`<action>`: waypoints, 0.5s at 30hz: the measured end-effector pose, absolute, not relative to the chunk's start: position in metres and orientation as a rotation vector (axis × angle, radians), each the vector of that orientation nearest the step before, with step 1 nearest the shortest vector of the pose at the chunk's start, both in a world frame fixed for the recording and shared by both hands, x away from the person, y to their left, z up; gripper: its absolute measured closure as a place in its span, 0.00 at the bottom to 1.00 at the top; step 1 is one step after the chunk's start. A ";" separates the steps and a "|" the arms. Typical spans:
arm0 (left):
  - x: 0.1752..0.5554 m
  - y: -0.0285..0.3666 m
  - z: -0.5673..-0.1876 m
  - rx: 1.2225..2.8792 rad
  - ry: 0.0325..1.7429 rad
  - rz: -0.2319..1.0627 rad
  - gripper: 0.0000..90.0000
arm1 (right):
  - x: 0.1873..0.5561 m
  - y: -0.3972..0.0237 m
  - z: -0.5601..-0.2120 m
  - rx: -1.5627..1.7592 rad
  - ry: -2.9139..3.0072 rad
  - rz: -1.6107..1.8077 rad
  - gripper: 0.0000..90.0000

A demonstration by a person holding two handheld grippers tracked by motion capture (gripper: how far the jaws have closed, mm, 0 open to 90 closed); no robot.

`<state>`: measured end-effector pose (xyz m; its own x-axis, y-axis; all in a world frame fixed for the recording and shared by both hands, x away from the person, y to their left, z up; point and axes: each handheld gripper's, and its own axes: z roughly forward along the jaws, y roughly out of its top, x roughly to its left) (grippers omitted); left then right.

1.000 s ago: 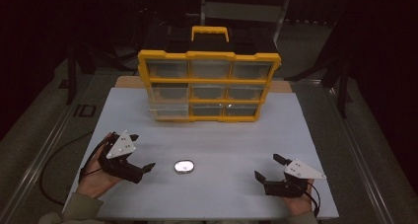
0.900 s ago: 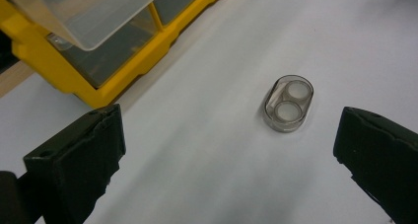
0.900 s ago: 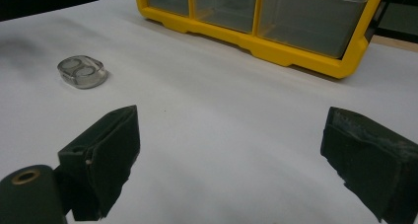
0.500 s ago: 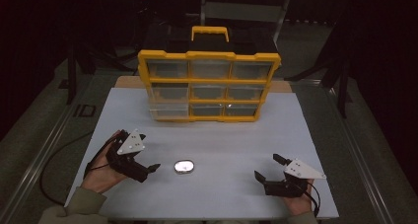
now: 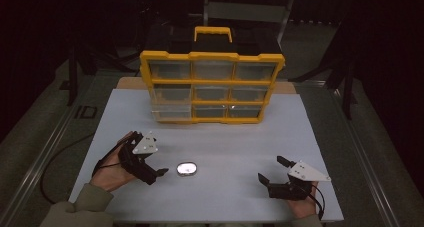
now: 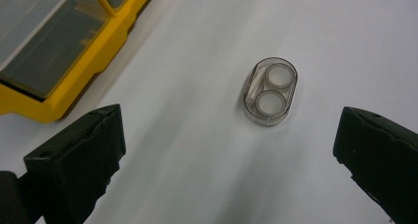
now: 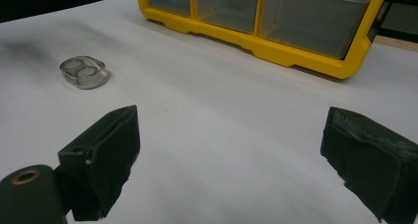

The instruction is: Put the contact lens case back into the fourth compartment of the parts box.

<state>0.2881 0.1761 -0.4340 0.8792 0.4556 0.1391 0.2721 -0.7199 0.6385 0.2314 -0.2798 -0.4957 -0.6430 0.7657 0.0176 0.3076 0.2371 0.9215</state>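
Where white tabletop (image 5: 210,137) ends, dark room; yellow organizer (image 5: 212,87) at rear.

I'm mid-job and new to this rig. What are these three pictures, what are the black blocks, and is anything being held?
The high view looks down on a white table. A person's hands come in from the bottom, each holding a two-jaw gripper: the left gripper and the right gripper. The other two pictures come from cameras riding on those grippers; the black blocks at the bottom are each gripper's own jaws, both spread wide. Nothing is held. On the table lie a small clear oval case with two round wells, between the left gripper's open jaws but untouched, and farther back a yellow organizer box with clear drawers.
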 end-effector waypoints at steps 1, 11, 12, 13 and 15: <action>0.289 0.175 -0.434 2.413 0.519 0.378 0.00 | 0.231 -0.280 -0.496 0.982 2.075 1.389 0.08; 0.294 0.164 -0.437 2.472 0.475 0.340 0.00 | 0.231 -0.280 -0.496 0.981 2.075 1.394 0.08; 0.295 0.163 -0.438 2.475 0.469 0.334 0.00 | 0.231 -0.280 -0.496 0.980 2.075 1.394 0.08; 0.295 0.163 -0.438 2.485 0.465 0.331 0.00 | 0.232 -0.280 -0.496 0.978 2.075 1.394 0.08; 0.296 0.161 -0.438 2.488 0.465 0.327 0.00 | 0.232 -0.280 -0.496 0.978 2.076 1.394 0.08</action>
